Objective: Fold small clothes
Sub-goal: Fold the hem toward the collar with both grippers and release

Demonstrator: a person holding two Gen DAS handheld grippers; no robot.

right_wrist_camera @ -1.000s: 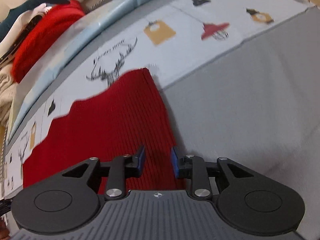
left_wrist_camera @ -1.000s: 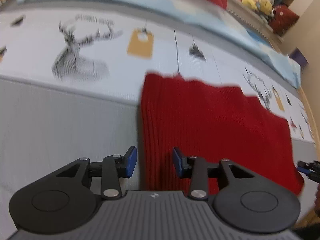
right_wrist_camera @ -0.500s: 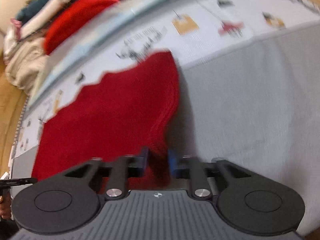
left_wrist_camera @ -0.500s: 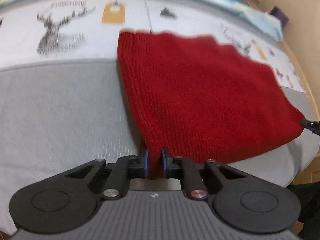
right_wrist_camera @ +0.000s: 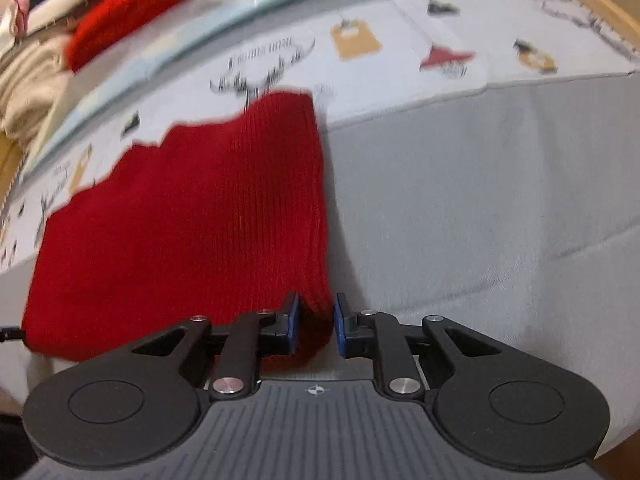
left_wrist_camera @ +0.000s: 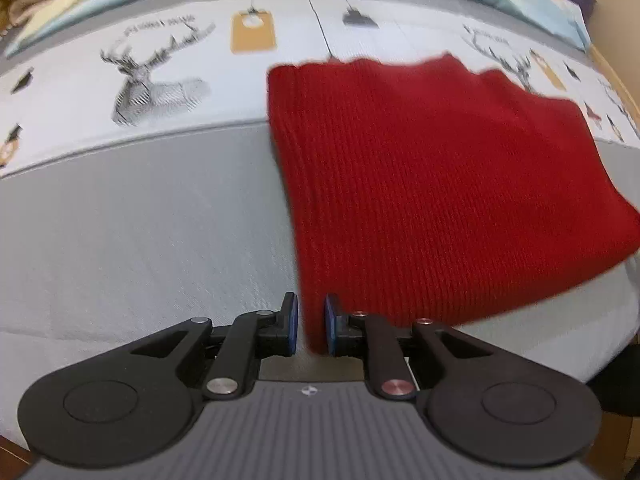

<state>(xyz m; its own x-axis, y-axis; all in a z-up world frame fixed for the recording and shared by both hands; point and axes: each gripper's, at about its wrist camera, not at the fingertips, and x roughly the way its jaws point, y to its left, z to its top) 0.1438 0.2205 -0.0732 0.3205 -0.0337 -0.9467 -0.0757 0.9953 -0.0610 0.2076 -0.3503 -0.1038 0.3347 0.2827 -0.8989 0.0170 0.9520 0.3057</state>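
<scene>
A red ribbed knit garment [left_wrist_camera: 440, 180] lies spread over the grey cover and the printed mat. In the left wrist view its near left corner rises between the blue pads of my left gripper [left_wrist_camera: 310, 320]. The jaws there are opening slightly, with the cloth still pinched between them. In the right wrist view the same garment [right_wrist_camera: 192, 216] reaches up from the bed, and my right gripper [right_wrist_camera: 316, 320] is shut on its near right corner. The near hem hangs between the two grippers, partly hidden behind their bodies.
A grey bed cover [left_wrist_camera: 140, 240] runs along the near side. Beyond it lies a white mat printed with deer and tags [left_wrist_camera: 152, 88]. A pile of clothes, red [right_wrist_camera: 140, 12] and beige [right_wrist_camera: 28, 88], sits at the back left in the right wrist view.
Both grippers stood open astride the garment's near corners a second ago. They have since closed on those corners, and the near hem has lifted off the cover.
</scene>
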